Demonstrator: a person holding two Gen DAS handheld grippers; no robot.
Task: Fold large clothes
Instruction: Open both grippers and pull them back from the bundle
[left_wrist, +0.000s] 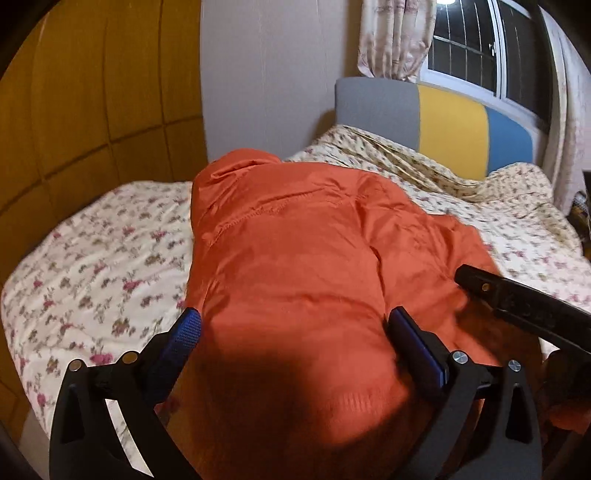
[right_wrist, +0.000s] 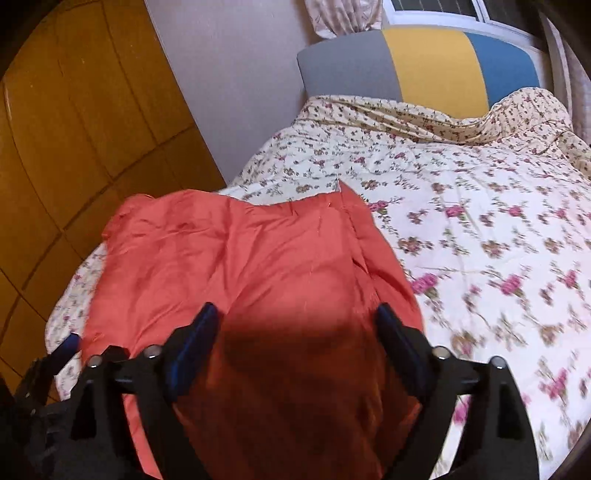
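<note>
While the bed (right_wrist: 480, 240) fills most of both views under its cream quilt printed with pink flowers, its padded headboard (right_wrist: 424, 62) stands at the far end in grey, yellow and blue panels. A wooden wardrobe (left_wrist: 92, 92) lines the left side, with a plain pale wall beside it. Beyond the headboard, a window (left_wrist: 476, 44) with bars shows dark glass, and a floral curtain (left_wrist: 395, 33) hangs at its left edge.

On the near left part of the bed lies the orange garment (left_wrist: 303, 266), a large shiny piece with stitched seams, bunched up and partly folded over itself. In the right wrist view its far edge ends well short of the headboard, with bare quilt to its right.

Nearest the camera, the left hand-held gripper (left_wrist: 295, 332) hangs over the garment with its blue-padded fingers (left_wrist: 188, 332) spread wide apart, and orange cloth fills the gap between them; whether the pads touch the cloth I cannot tell. The right hand-held gripper (right_wrist: 297, 332) is likewise spread wide over the garment's near part, its fingers (right_wrist: 201, 332) to either side of a raised fold. In the left wrist view, a black finger of the right tool reaches in from the right edge above the cloth.
</note>
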